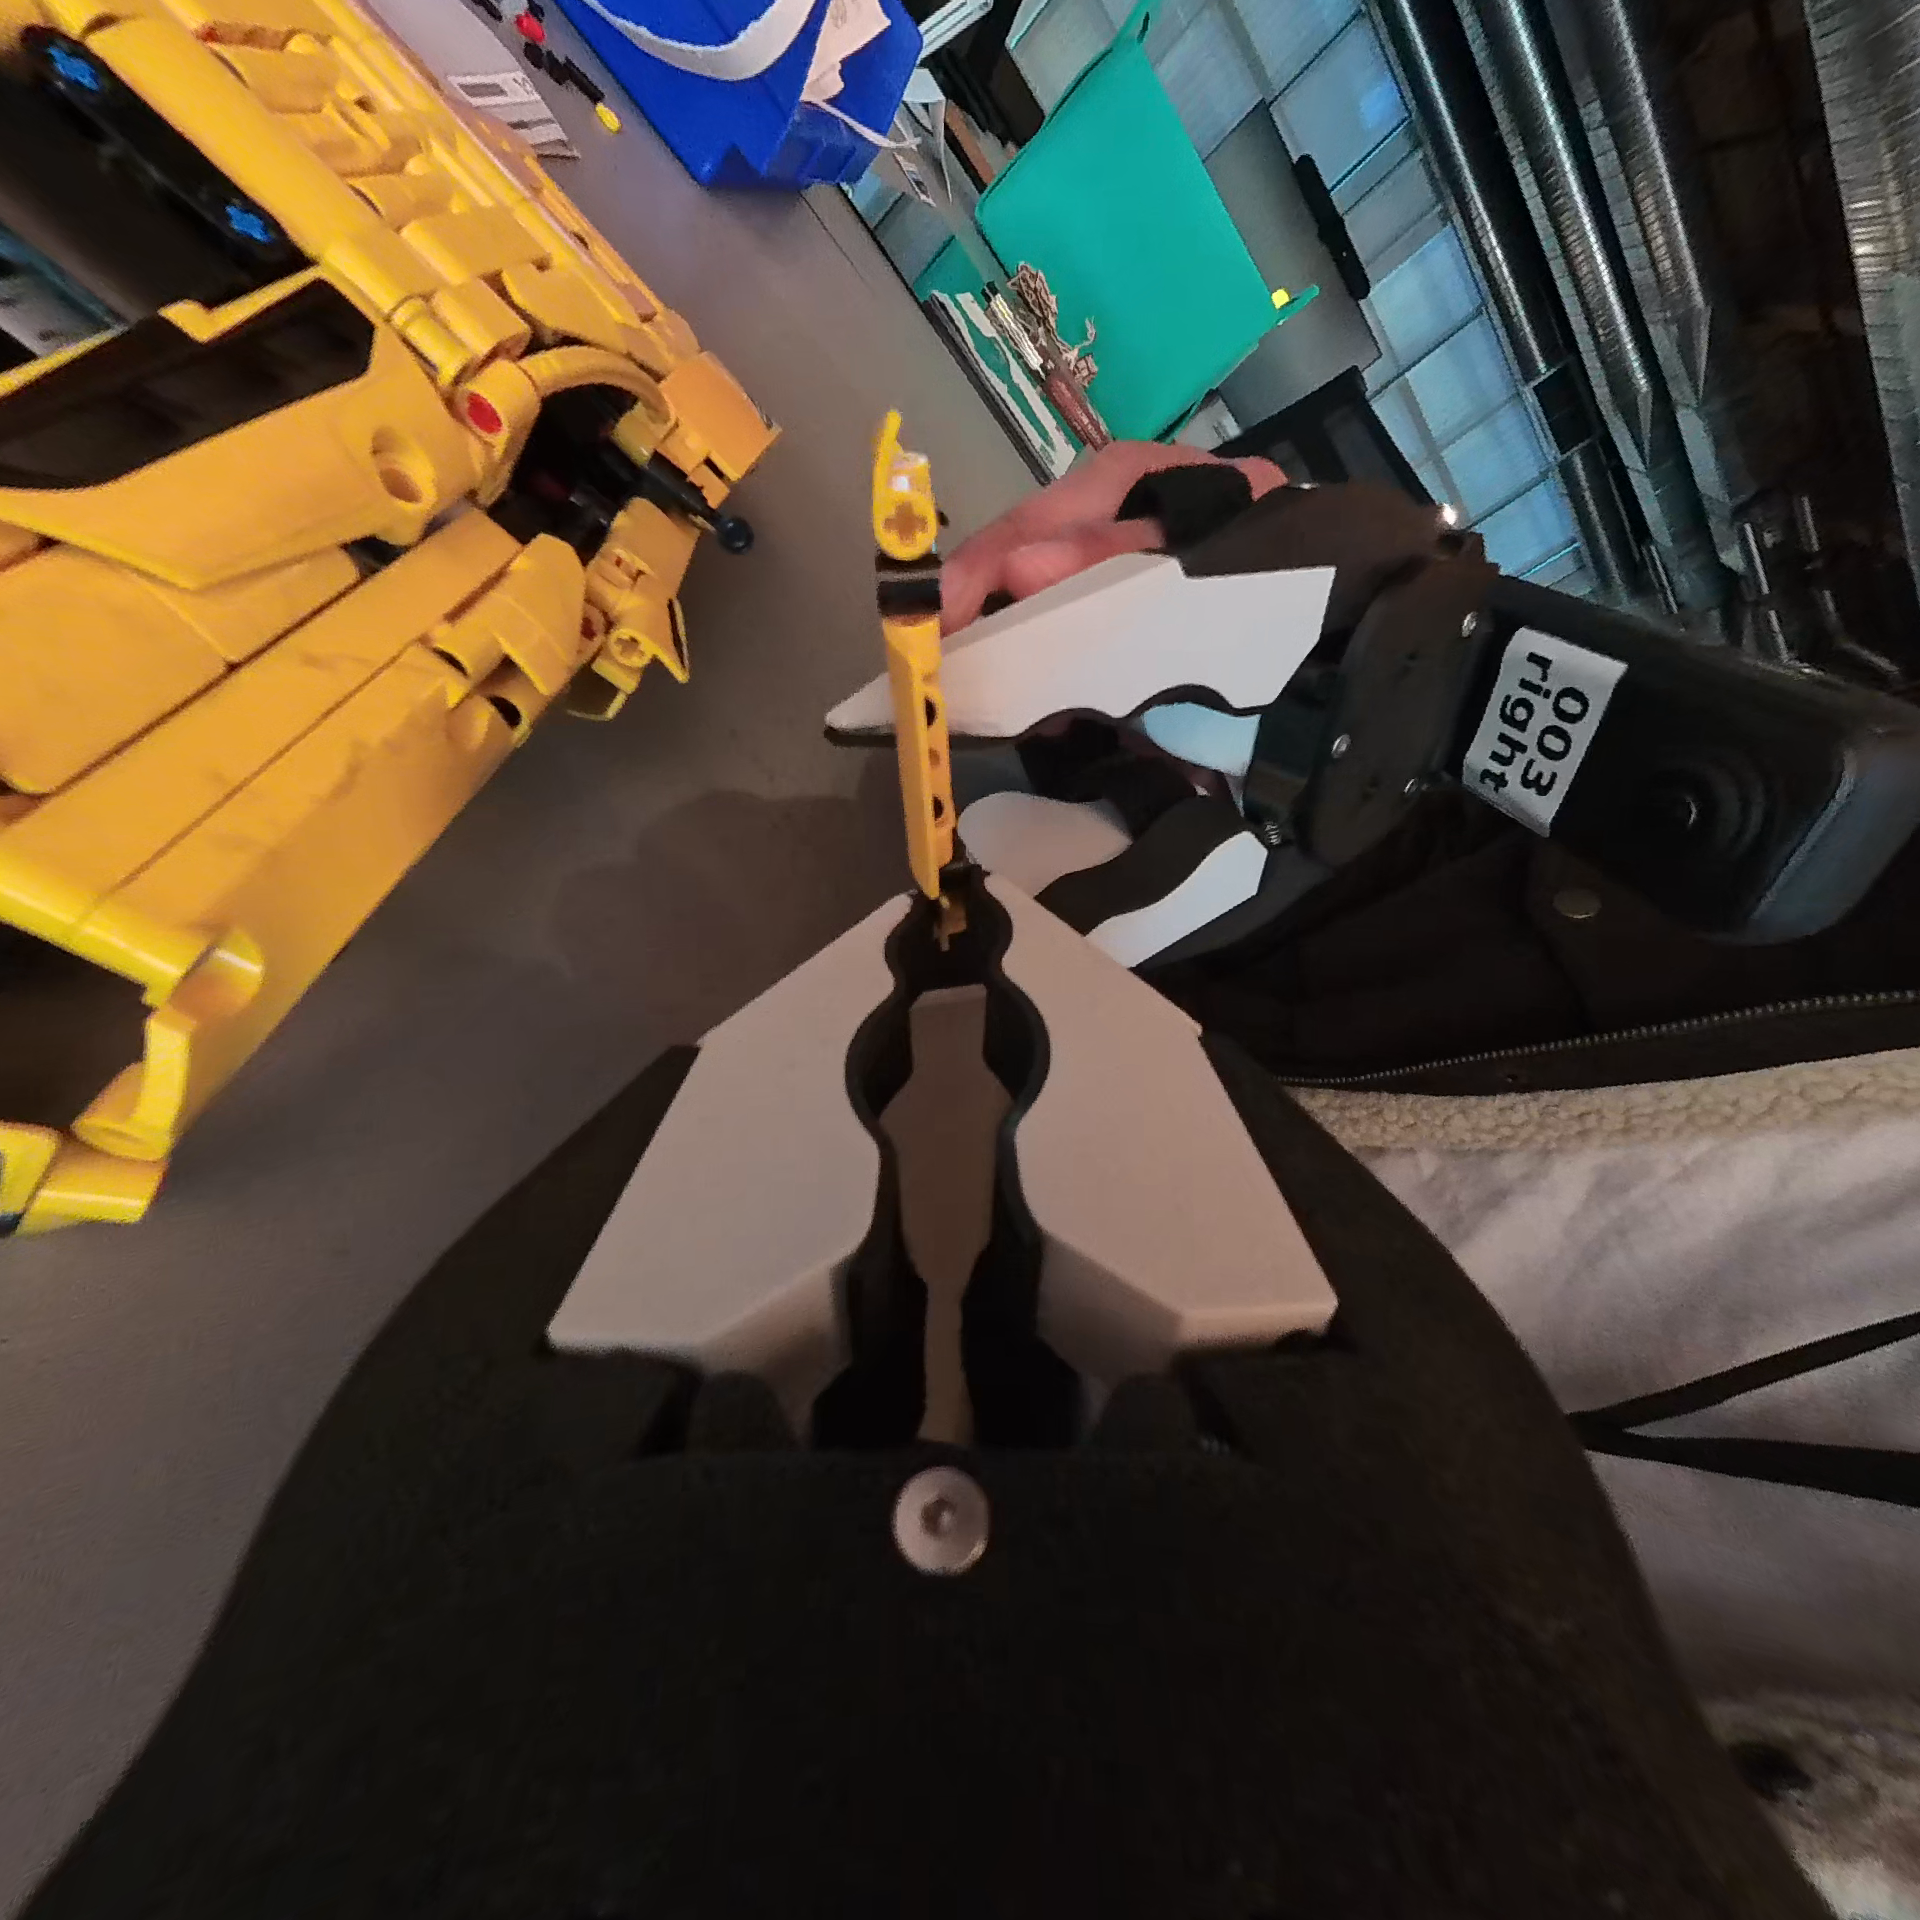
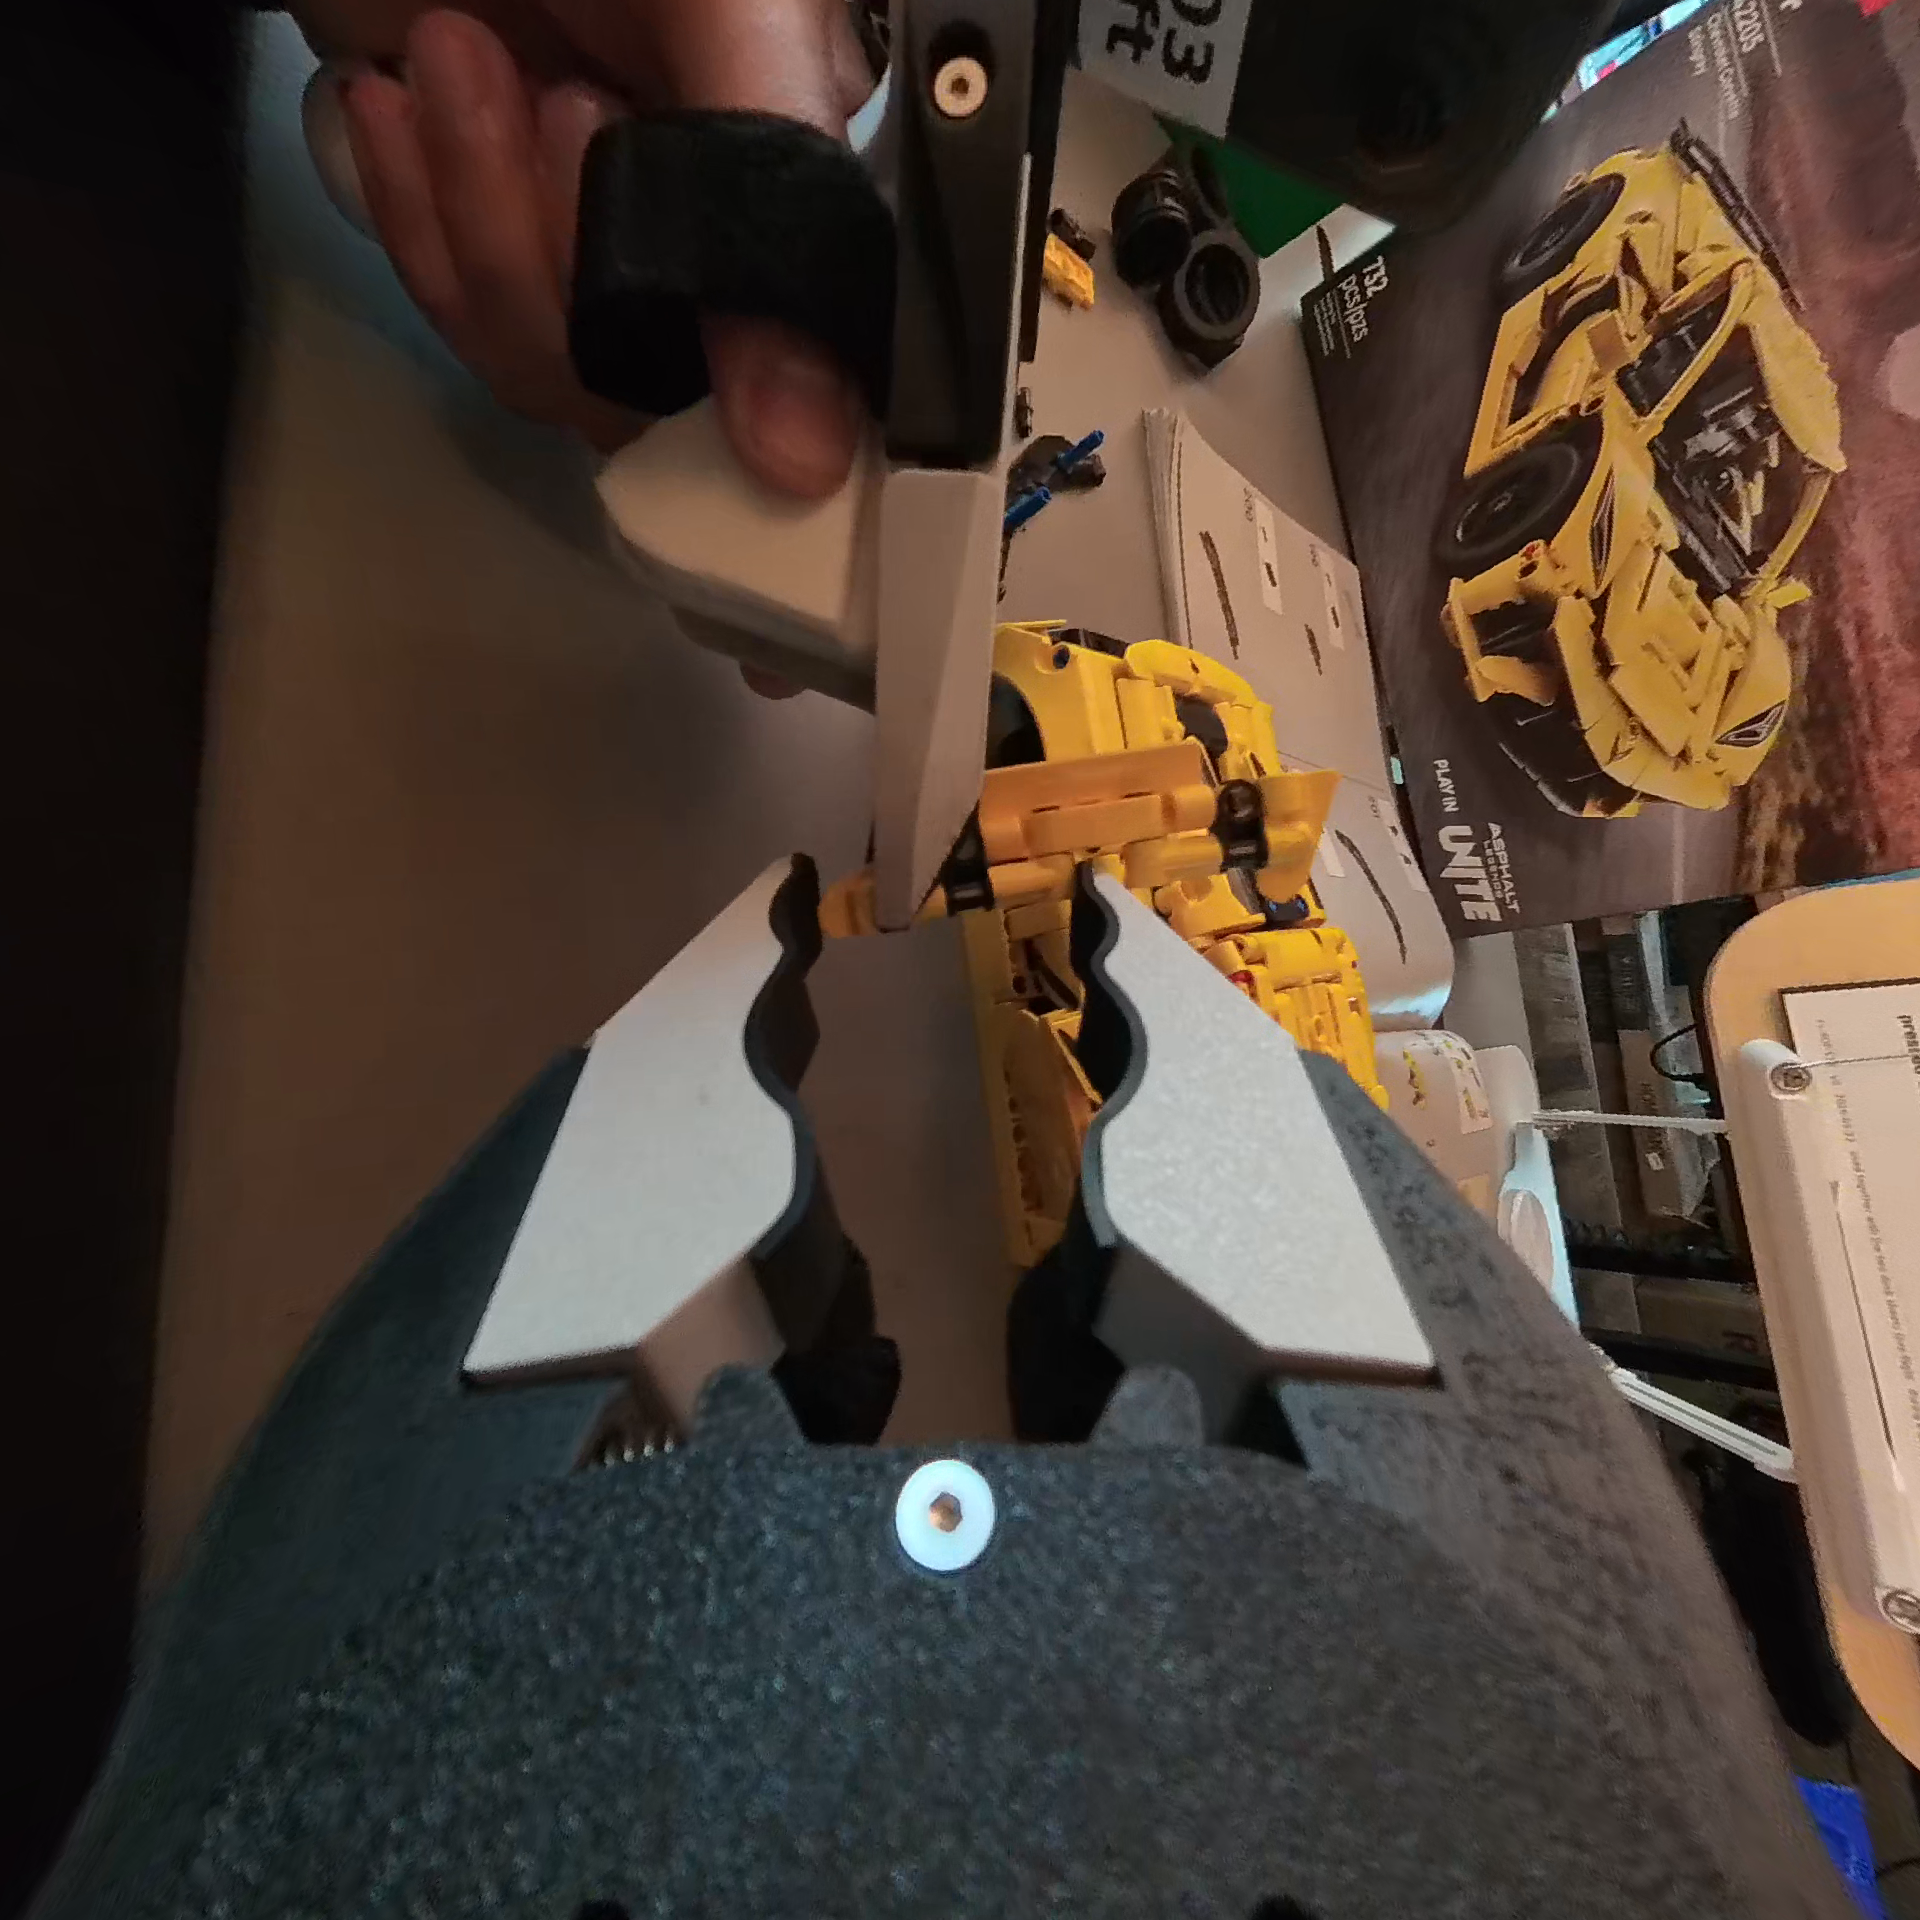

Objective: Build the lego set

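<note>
My left gripper (image 1: 943,906) is shut on the lower end of a slim yellow beam piece (image 1: 916,707) with black clips, and holds it upright above the grey table (image 1: 499,1018). My right gripper (image 1: 899,774) comes in from the right, open, with its fingertips on either side of the beam. In the right wrist view the right gripper (image 2: 940,878) is open and empty. The left gripper's tip (image 2: 904,914) comes down between its fingertips with the yellow piece (image 2: 1101,831). The big yellow lego car (image 1: 312,520) lies to the left and shows behind the piece (image 2: 1288,977).
The set's box (image 2: 1610,520), an instruction booklet (image 2: 1247,582) and black tyres (image 2: 1195,260) lie beyond the car. A blue bin (image 1: 748,83) and a green board (image 1: 1122,260) stand at the far table edge. A person's hand (image 1: 1039,540) holds the right gripper. The grippers are tip to tip, or close to it.
</note>
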Tool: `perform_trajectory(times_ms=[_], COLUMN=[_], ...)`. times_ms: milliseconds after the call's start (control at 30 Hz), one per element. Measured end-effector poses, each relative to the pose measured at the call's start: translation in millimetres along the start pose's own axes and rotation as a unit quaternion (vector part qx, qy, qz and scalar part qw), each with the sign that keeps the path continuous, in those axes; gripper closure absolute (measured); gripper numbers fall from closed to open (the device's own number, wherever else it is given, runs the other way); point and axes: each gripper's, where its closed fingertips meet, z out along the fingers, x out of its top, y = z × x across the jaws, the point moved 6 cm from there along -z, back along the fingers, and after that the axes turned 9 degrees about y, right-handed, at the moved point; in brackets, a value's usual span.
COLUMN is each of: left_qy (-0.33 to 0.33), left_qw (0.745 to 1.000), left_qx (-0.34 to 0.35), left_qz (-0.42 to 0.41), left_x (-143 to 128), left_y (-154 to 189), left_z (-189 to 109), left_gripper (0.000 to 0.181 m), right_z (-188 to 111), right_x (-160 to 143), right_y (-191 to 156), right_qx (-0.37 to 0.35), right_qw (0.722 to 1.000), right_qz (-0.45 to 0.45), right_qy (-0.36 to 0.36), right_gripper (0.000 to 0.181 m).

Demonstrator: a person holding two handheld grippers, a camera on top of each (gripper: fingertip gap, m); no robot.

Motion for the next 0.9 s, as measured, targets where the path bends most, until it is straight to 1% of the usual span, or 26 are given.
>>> perform_trajectory(times_ms=[100,167,200,233,267,300,367,467,533,567,600,633,667,700,767,800,833,867,900], left_qy=[0.014,0.033,0.044,0.064,0.084,0.101,0.118,0.128,0.133,0.139,0.144,0.147,0.149,0.15,0.155,0.155,0.154,0.153,0.149], left_qw=[1.0,0.999,0.998,0.996,0.995,0.993,0.991,0.99,0.989,0.989,0.988,0.988,0.988,0.987,0.986,0.986,0.985,0.985,0.985], left_qx=[0.007,0.011,0.022,0.035,0.036,0.029,0.025,0.021,0.024,0.017,0.0,-0.008,-0.011,-0.02,-0.047,-0.058,-0.066,-0.069,-0.074], left_qz=[0.011,0.028,0.036,0.042,0.046,0.05,0.056,0.061,0.06,0.057,0.051,0.047,0.047,0.044,0.034,0.031,0.03,0.033,0.038], left_x=[3.3,8.6,11.4,15.7,20.4,24.8,29.8,32.3,33.1,34.4,35.7,36.3,36.4,36.3,36.8,36.7,36.6,36.3,35.7], left_y=[-0.2,0.4,-1.1,-3.0,-2.2,0.2,2.5,4.9,4.4,5.4,8.2,9.4,9.8,11.0,15.5,17.5,19.1,20.6,22.2], left_z=[1.1,-0.9,-2.7,-4.9,-7.0,-8.7,-10.0,-12.1,-14.6,-16.8,-18.5,-20.0,-21.3,-22.5,-23.5,-22.9,-22.1,-21.3,-20.6], left_gripper=[0.175,0.174,0.17,0.156,0.148,0.148,0.148,0.155,0.16,0.171,0.174,0.174,0.174,0.175,0.175,0.175,0.174,0.174,0.174], right_z=[0.4,0.4,0.3,-0.5,-1.1,-0.7,2.0,1.9,0.6,-2.0,-5.0,-9.2,-14.2,-19.9,-27.0,-27.8,-29.0,-30.4,-30.1], right_x=[-2.2,-2.3,-3.4,-3.7,-2.9,-1.2,3.7,9.6,10.8,13.0,14.4,15.1,14.4,12.0,3.7,0.4,0.7,2.9,3.2], right_y=[3.9,9.7,11.2,12.8,13.2,11.5,6.5,5.6,5.8,6.6,8.8,13.4,20.7,29.9,50.1,56.3,58.9,60.5,62.2], right_qx=[-0.004,-0.019,-0.021,-0.031,-0.038,-0.035,-0.025,-0.032,-0.022,-0.011,0.006,0.028,0.052,0.076,0.104,0.119,0.142,0.159,0.159], right_qw=[1.0,0.998,0.997,0.997,0.997,0.997,0.996,0.996,0.992,0.987,0.977,0.961,0.936,0.903,0.817,0.775,0.739,0.712,0.699], right_qz=[0.026,0.065,0.073,0.07,0.067,0.069,0.075,0.076,0.106,0.134,0.177,0.234,0.3,0.368,0.502,0.552,0.583,0.601,0.612], right_qy=[0.004,0.016,0.014,0.016,0.022,0.027,0.032,0.043,0.064,0.089,0.115,0.146,0.178,0.21,0.262,0.284,0.307,0.327,0.334], right_gripper=[0.132,0.132,0.132,0.132,0.132,0.132,0.131,0.131,0.131,0.132,0.134,0.135,0.134,0.132,0.133,0.134,0.136,0.141,0.146])
